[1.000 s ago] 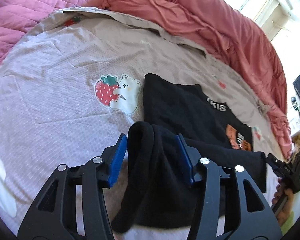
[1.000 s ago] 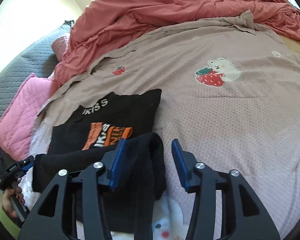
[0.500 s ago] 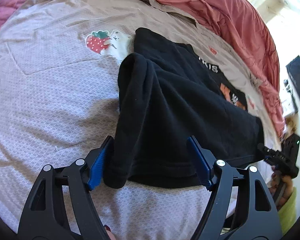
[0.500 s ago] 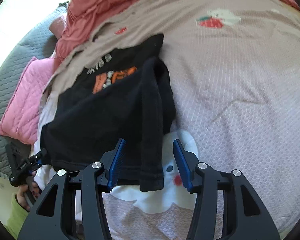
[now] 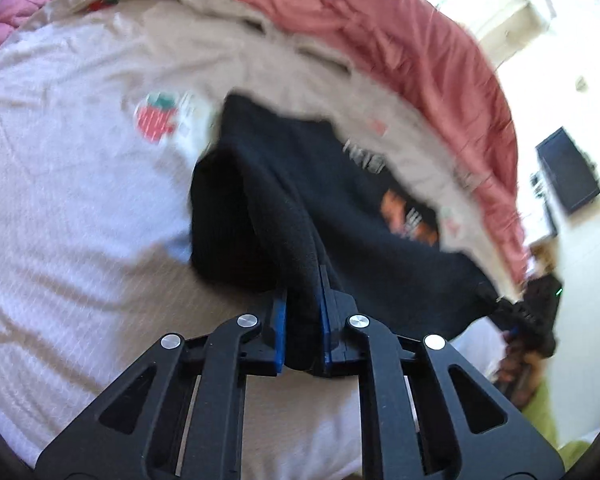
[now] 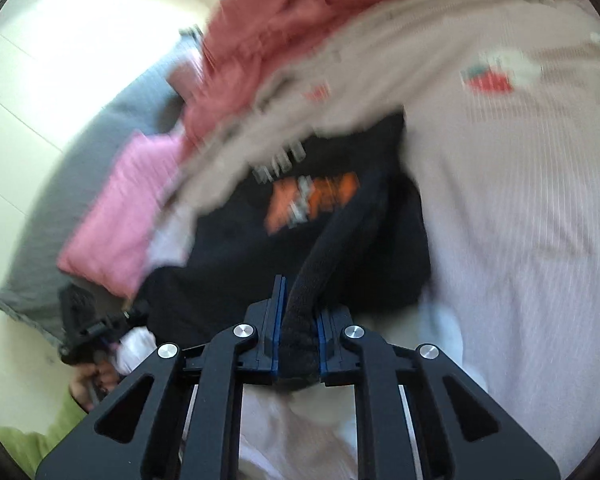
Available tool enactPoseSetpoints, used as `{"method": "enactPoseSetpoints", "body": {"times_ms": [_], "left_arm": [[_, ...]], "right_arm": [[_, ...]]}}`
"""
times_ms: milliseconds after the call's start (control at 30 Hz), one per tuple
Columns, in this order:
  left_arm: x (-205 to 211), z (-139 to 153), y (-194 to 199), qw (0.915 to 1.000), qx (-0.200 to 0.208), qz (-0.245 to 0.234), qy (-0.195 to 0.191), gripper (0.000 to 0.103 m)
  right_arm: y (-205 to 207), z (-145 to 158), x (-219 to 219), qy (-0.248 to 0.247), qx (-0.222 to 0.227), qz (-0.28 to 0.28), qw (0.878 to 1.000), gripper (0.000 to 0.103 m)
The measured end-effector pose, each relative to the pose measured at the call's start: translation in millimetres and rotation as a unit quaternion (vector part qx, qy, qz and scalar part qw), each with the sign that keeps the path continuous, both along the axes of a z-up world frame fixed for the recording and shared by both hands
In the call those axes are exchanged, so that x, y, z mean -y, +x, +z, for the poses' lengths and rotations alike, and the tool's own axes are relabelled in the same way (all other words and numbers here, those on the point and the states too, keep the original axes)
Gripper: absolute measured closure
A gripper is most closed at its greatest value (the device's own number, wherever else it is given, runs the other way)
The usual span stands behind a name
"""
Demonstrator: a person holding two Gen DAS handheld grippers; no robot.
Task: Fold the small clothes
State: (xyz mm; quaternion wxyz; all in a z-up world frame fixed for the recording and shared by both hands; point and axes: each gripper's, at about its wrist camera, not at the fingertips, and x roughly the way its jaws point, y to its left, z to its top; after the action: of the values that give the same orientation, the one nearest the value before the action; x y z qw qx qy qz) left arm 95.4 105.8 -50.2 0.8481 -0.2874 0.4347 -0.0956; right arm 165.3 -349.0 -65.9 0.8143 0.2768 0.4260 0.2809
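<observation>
While clamped by both grippers, black garment (image 5: 340,216) on bed (image 5: 80,208)

left hand-held gripper (image 5: 303,312) clamped on black garment (image 5: 300,184) fold (frame blurred), over beige bedsheet (image 5: 80,208).

Each camera sits just behind its own fingers and looks forward and downward along them at the bed (image 5: 80,240), from close above. The left view faces across the black shirt (image 5: 340,184) toward the red quilt (image 5: 420,60) and a bright wall on the right. The right view faces the same shirt (image 6: 228,256) from the opposite end. Both share the shirt, the strawberry print (image 5: 156,120) and the quilt; each catches the other gripper at its edge.
</observation>
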Motion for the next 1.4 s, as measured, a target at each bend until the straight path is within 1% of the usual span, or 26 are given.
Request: {"method": "enactPoseSetpoints", "body": {"times_ms": [67, 167, 233, 333, 433, 500, 567, 600, 667, 700, 733, 767, 800, 900, 967, 1000, 1033, 1067, 1100, 1133, 1200, 1233, 1300, 1367, 1400], "left_arm": [[-7, 14, 9, 0.9994, 0.028, 0.014, -0.015, 0.097], [-19, 26, 27, 0.9976, 0.056, 0.039, -0.013, 0.097], [-26, 29, 42, 0.9968, 0.06, 0.052, -0.012, 0.097], [-32, 25, 69, 0.9962, 0.055, 0.067, -0.01, 0.097], [-37, 19, 87, 0.9962, 0.047, 0.073, -0.002, 0.097], [-37, 11, 100, 0.9963, 0.035, 0.077, 0.014, 0.097], [-35, -2, 111, 0.996, 0.019, 0.082, 0.028, 0.097], [-36, -9, 115, 0.9959, 0.011, 0.084, 0.032, 0.097], [-36, -23, 120, 0.9949, -0.007, 0.093, 0.037, 0.096], [-38, -26, 120, 0.9945, -0.013, 0.098, 0.036, 0.092], [-39, -28, 116, 0.994, -0.011, 0.105, 0.027, 0.084], [-40, -26, 113, 0.9936, -0.006, 0.11, 0.024, 0.078], [-40, -23, 107, 0.9929, 0.001, 0.116, 0.026, 0.067], [-31, -3, 83, 0.9901, 0.036, 0.125, 0.053, 0.066], [-17, 10, 68, 0.9882, 0.051, 0.114, 0.089, 0.066], [-9, 14, 63, 0.9882, 0.052, 0.101, 0.102, 0.066], [4, 15, 59, 0.9891, 0.049, 0.077, 0.116, 0.066], [11, 14, 57, 0.9892, 0.046, 0.065, 0.123, 0.066], [24, 11, 55, 0.9892, 0.04, 0.043, 0.134, 0.066], [39, 6, 56, 0.9881, 0.032, 0.016, 0.15, 0.066], [63, -3, 58, 0.9843, 0.024, -0.023, 0.173, 0.066], [77, -10, 62, 0.982, 0.02, -0.043, 0.182, 0.066], [96, -21, 69, 0.9798, 0.013, -0.072, 0.186, 0.066], [113, -31, 80, 0.977, 0.005, -0.09, 0.193, 0.065], [120, -34, 84, 0.9753, 0.004, -0.096, 0.199, 0.063]], "right_arm": [[9, 7, 7, 0.022, 0.024, -0.018, 0.999, 0.092], [26, 13, 12, 0.029, 0.05, -0.045, 0.997, 0.092], [38, 11, 14, 0.027, 0.06, -0.055, 0.996, 0.092], [56, 8, 18, 0.032, 0.061, -0.065, 0.996, 0.092], [75, 3, 16, 0.006, 0.063, -0.071, 0.995, 0.092], [83, -2, 11, -0.024, 0.065, -0.07, 0.995, 0.091], [93, -12, 6, -0.055, 0.053, -0.066, 0.995, 0.089], [94, -17, 5, -0.069, 0.047, -0.066, 0.994, 0.086], [95, -22, 6, -0.087, 0.034, -0.071, 0.993, 0.07], [93, -23, 8, -0.088, 0.031, -0.075, 0.993, 0.067], [92, -20, 14, -0.08, 0.032, -0.087, 0.992, 0.063], [90, -18, 19, -0.074, 0.035, -0.094, 0.992, 0.06], [88, -13, 25, -0.068, 0.039, -0.108, 0.991, 0.057], [83, -1, 25, -0.078, 0.056, -0.106, 0.99, 0.057], [74, 10, 10, -0.098, 0.083, -0.074, 0.989, 0.057], [69, 15, -3, -0.11, 0.097, -0.048, 0.988, 0.057], [65, 19, -12, -0.122, 0.105, -0.026, 0.987, 0.057], [60, 21, -26, -0.14, 0.114, 0.0, 0.984, 0.057], [52, 19, -43, -0.166, 0.118, 0.037, 0.978, 0.054], [48, 17, -55, -0.184, 0.117, 0.061, 0.974, 0.05], [41, 2, -85, -0.238, 0.102, 0.111, 0.959, 0.05], [40, -5, -93, -0.256, 0.095, 0.121, 0.954, 0.05], [44, -19, -103, -0.286, 0.08, 0.127, 0.946, 0.05], [49, -23, -103, -0.297, 0.083, 0.12, 0.944, 0.05], [51, -23, -102, -0.296, 0.085, 0.116, 0.944, 0.05]]}}
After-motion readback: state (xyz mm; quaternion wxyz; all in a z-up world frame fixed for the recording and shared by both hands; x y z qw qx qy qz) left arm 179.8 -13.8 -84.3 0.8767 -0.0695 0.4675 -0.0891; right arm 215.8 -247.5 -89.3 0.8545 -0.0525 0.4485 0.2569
